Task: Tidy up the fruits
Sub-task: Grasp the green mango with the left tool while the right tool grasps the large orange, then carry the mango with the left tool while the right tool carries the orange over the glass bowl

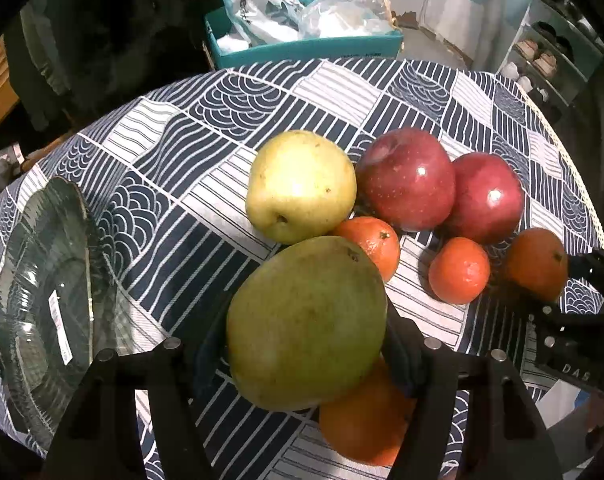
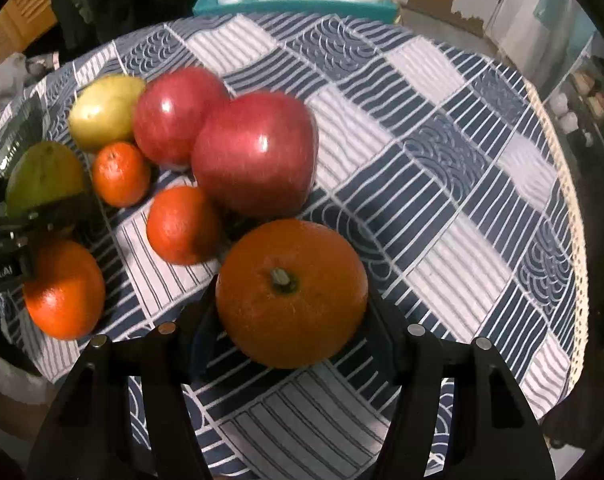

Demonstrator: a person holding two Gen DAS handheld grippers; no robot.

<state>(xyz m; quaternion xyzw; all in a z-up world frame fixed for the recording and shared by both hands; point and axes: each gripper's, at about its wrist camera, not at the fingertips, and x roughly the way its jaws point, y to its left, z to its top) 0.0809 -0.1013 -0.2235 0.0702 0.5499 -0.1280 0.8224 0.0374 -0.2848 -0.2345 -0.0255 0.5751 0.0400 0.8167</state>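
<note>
— So, which step is this?
— Pick-up, I judge. At lower centre of the left view, the left gripper (image 1: 306, 356) grasps the smooth green mango (image 1: 306, 320); the ribbed glass plate (image 1: 42, 280) waits at left. Next: carry it over gently.
— And the right?
— Lower centre, the right gripper (image 2: 292, 320) clasps a dimpled orange (image 2: 292, 292).
</note>
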